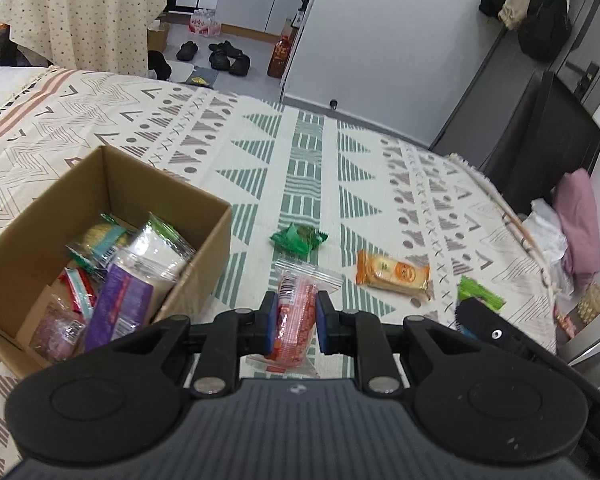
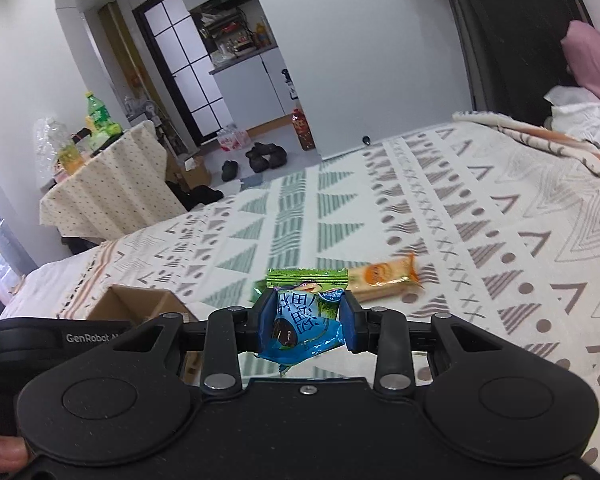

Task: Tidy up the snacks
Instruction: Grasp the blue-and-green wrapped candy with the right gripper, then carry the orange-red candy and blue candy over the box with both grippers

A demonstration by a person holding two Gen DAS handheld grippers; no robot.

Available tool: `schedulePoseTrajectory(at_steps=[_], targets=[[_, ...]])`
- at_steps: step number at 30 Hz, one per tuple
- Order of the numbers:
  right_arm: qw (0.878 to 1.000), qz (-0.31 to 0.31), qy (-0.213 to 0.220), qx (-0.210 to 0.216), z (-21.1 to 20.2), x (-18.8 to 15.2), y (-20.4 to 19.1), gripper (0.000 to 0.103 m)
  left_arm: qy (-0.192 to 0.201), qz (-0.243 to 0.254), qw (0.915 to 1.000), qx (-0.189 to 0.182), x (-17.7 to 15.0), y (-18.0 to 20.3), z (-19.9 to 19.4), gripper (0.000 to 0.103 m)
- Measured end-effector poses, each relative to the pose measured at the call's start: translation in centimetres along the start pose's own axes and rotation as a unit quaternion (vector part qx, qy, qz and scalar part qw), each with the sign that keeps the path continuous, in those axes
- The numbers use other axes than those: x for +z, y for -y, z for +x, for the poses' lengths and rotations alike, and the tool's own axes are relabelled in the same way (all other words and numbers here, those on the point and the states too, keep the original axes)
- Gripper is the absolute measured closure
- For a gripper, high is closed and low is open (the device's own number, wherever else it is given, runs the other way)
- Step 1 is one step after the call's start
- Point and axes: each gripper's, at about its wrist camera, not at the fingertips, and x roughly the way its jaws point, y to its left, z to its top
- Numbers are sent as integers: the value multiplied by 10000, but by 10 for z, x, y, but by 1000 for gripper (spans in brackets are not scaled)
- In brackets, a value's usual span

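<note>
Cardboard box (image 1: 100, 216): open-topped, on the patterned bed cover (image 1: 308, 152), to the left of the left tongs and just beside them; in the right wrist view its rim (image 2: 140, 300) shows beyond the left edge of the right tongs.
Box contents: several wrapped snacks lie inside, among them a purple packet (image 1: 118, 308), a clear bag with a green top (image 1: 156, 252) and a red-and-teal wrapper (image 1: 78, 288).
Left tongs (image 1: 296, 320): blue pads clamped on a red snack in a clear wrapper (image 1: 296, 312), which runs lengthwise between them, its far end pointing ahead.
Green packet (image 1: 299, 239): on the bed cover ahead of the left tongs, apart from them and from the box.
Orange biscuit pack (image 1: 392, 274): flat on the bed cover, ahead and to the right of the left tongs; from the right wrist view it (image 2: 384, 278) sits just past the right tongs' held item, slightly right.
Right tongs (image 2: 308, 320): closed on a blue-and-green snack packet (image 2: 304, 320), its crimped green edge sticking up past the tips; from the left wrist view that green edge (image 1: 480, 292) appears to the right of the left tongs.
Thumb (image 2: 0, 450): at the lower left corner of the right wrist view, pressed on the tool body.
</note>
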Motion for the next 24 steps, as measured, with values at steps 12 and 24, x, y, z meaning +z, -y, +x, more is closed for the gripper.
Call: schedulePoseTrajectory(at_steps=[12, 24], targets=[[9998, -103, 74, 135, -3, 6, -40, 69, 307, -310, 9989, -181, 18, -30, -29, 84], [9989, -317, 85, 326, 4, 5, -83, 69, 465, -655, 9965, -236, 32, -66, -47, 84]])
